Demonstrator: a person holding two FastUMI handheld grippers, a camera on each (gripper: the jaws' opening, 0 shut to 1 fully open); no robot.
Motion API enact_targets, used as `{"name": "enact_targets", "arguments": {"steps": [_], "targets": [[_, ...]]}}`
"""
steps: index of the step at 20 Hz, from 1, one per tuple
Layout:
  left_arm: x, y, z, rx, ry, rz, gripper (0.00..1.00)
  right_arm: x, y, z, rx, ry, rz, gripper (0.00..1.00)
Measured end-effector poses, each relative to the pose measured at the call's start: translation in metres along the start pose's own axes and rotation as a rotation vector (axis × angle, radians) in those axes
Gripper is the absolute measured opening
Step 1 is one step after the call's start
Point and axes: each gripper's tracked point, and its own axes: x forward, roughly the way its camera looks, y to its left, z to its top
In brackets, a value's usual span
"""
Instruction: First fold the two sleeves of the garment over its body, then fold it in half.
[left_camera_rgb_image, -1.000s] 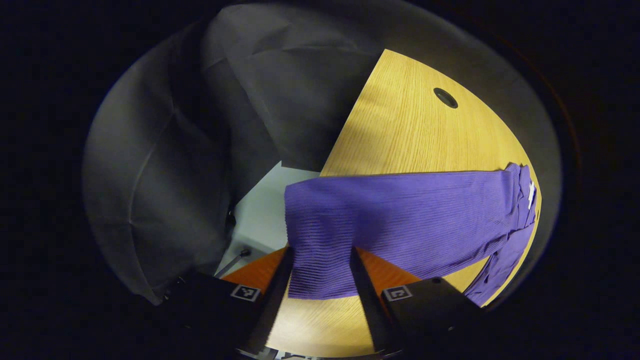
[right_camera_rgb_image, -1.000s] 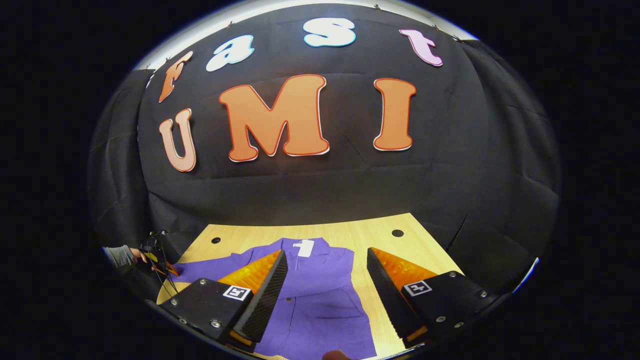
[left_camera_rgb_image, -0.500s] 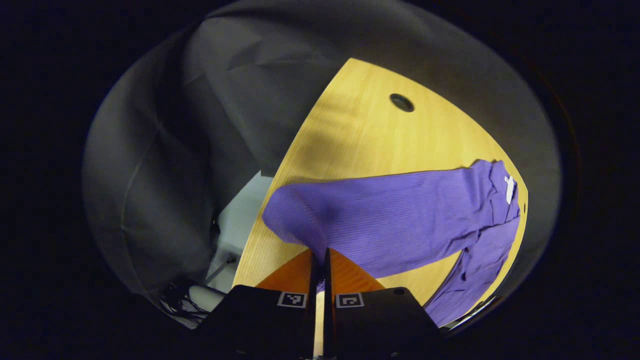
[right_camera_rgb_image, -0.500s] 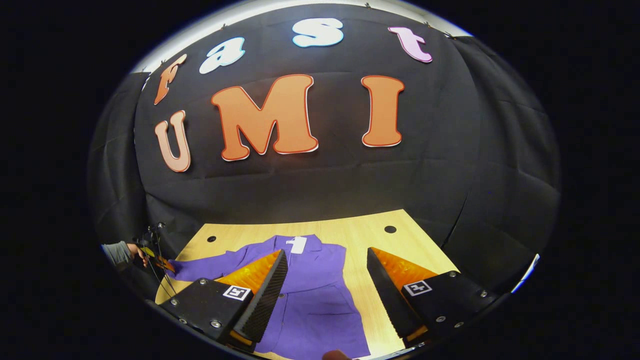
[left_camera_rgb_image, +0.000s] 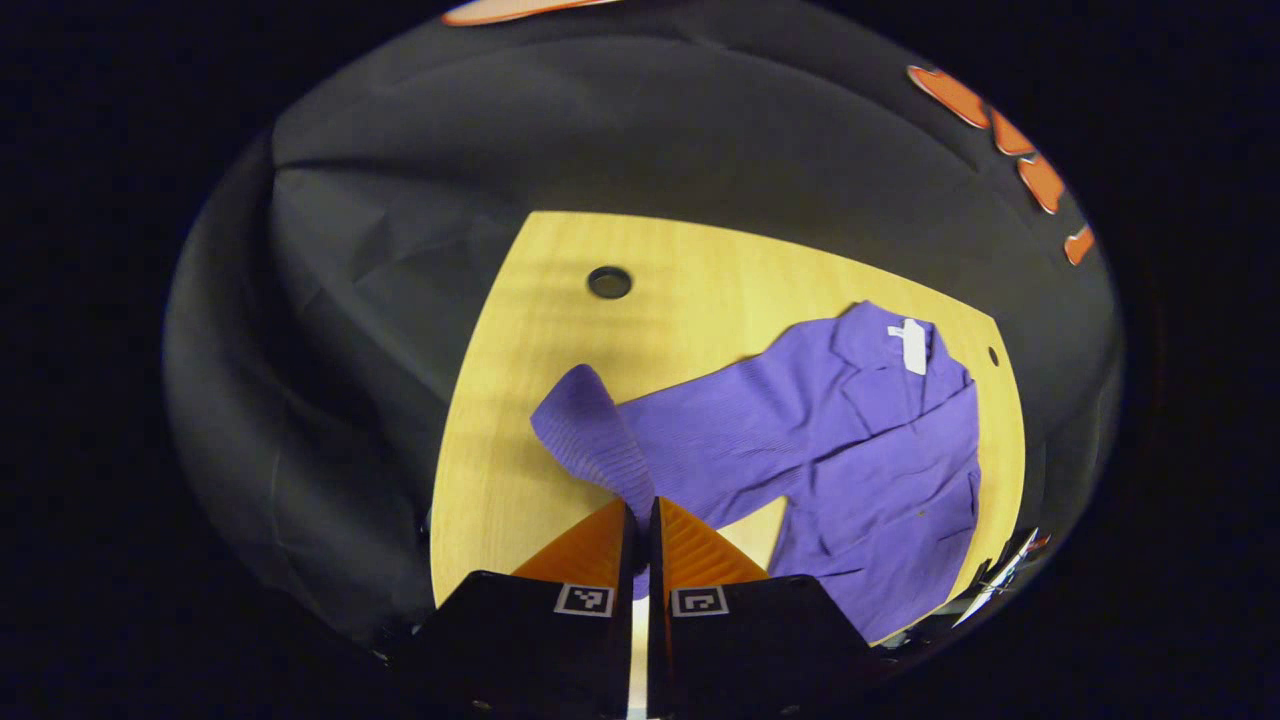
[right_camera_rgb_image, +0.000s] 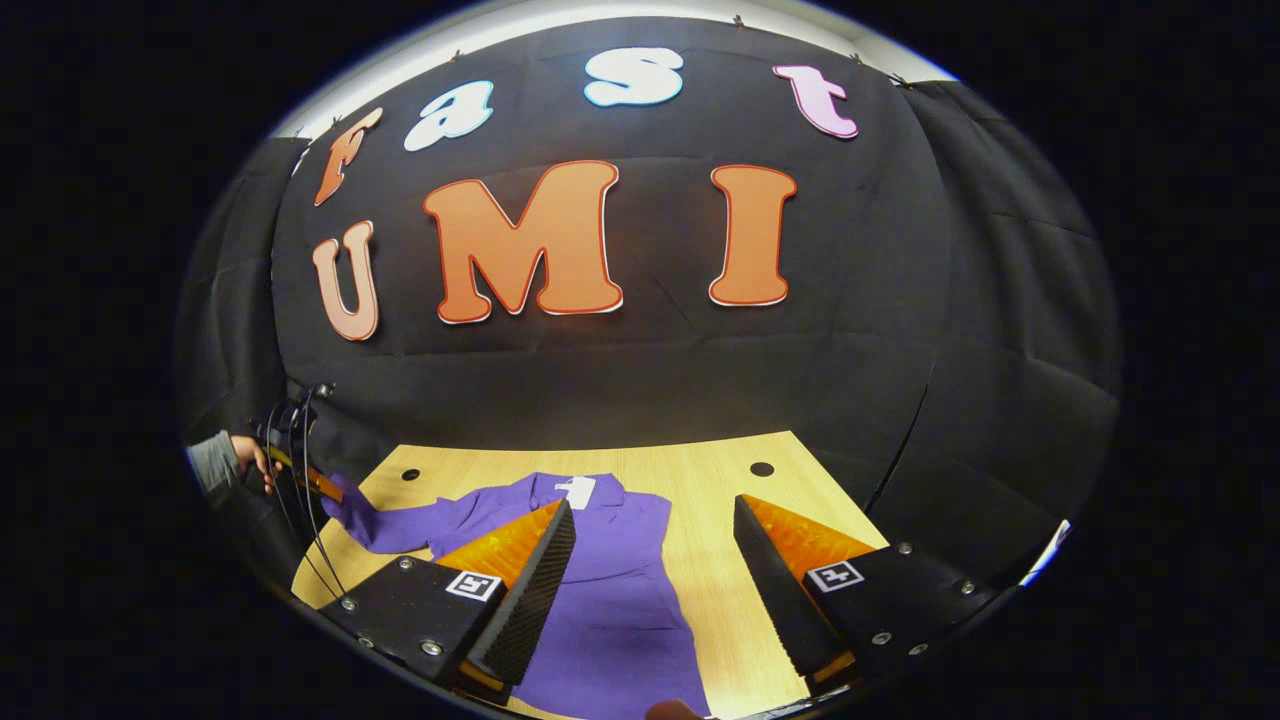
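Left gripper (left_camera_rgb_image: 640, 520) pinches the purple garment's sleeve (left_camera_rgb_image: 600, 445) end, lifted off the counter (left_camera_rgb_image: 500, 400); garment (left_camera_rgb_image: 870, 450) lies beyond, white collar label (left_camera_rgb_image: 911, 345) unreadable. Right gripper (right_camera_rgb_image: 655, 560), released, hovers above the garment (right_camera_rgb_image: 610, 580); left gripper (right_camera_rgb_image: 300, 478) grips the sleeve (right_camera_rgb_image: 365, 520) beside it.

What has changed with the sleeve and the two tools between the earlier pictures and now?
The left tool closed on the sleeve end and lifted it off the table, toward the garment body. The right tool stayed open above the garment, which otherwise lies as before.
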Motion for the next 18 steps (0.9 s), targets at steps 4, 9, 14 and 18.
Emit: {"name": "enact_targets", "arguments": {"steps": [4, 9, 14, 18], "targets": [[-0.023, -0.071, 0.034, 0.114, -0.045, -0.050, 0.07, -0.008, -0.014, -0.005, 0.037, -0.008, -0.005, 0.95], [-0.048, -0.165, 0.066, 0.262, -0.084, -0.121, 0.07, -0.020, -0.047, -0.013, 0.041, -0.021, -0.047, 0.95], [-0.053, -0.257, 0.070, 0.371, -0.081, -0.187, 0.07, -0.032, -0.079, -0.020, 0.089, -0.031, -0.079, 0.95], [-0.051, -0.321, 0.062, 0.448, -0.066, -0.224, 0.07, -0.037, -0.099, -0.028, 0.122, -0.028, -0.097, 0.95]]}}
